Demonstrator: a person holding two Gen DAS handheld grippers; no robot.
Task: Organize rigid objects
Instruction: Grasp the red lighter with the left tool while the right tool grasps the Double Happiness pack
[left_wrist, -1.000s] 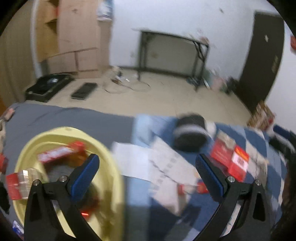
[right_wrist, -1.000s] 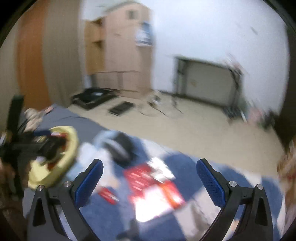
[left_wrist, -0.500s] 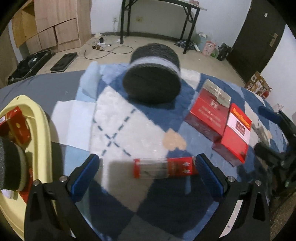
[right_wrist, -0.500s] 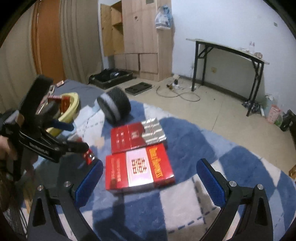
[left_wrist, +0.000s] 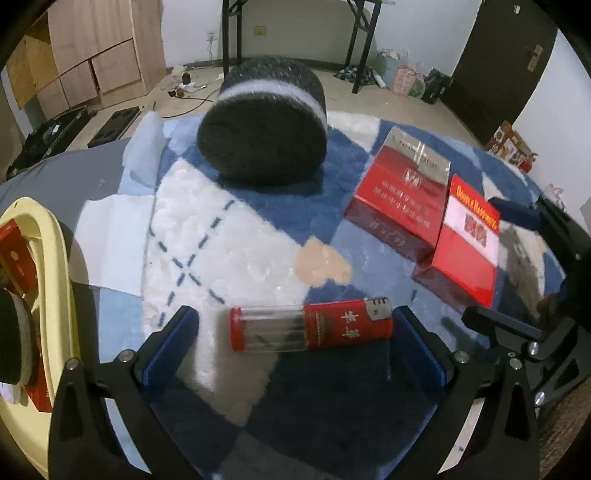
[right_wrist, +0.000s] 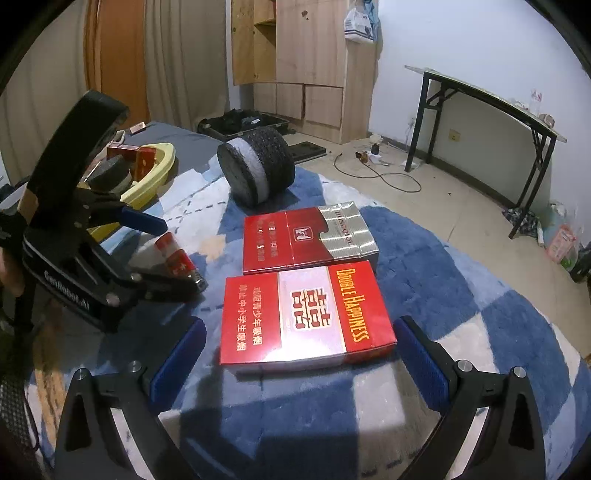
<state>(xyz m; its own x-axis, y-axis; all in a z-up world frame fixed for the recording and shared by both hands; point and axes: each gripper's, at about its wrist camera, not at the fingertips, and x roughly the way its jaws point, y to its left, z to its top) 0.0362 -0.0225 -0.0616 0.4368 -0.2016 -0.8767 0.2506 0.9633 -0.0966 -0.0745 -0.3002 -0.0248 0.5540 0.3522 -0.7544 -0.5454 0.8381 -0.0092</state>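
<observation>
A red and clear lighter (left_wrist: 311, 328) lies crosswise on the blue and white rug (left_wrist: 236, 254), between the open fingers of my left gripper (left_wrist: 295, 347), which does not touch it. Two red cartons lie side by side: the Double Happiness carton (right_wrist: 306, 317) sits between the open fingers of my right gripper (right_wrist: 303, 365), and the red and silver carton (right_wrist: 308, 238) lies just beyond it. A dark roll with a white band (left_wrist: 264, 122) rests farther back. The yellow tub (left_wrist: 55, 280) at the left holds red packs and a dark roll.
The left gripper (right_wrist: 92, 236) shows in the right wrist view, low over the lighter (right_wrist: 177, 254). The right gripper's body (left_wrist: 535, 321) sits at the right edge of the left view. A black table (right_wrist: 480, 110), wooden cabinets (right_wrist: 306, 62) and floor clutter stand beyond the bed.
Both grippers have swung down from the room view and closed in on the rug. The lighter now lies between the left fingers, and the Double Happiness carton between the right fingers.
</observation>
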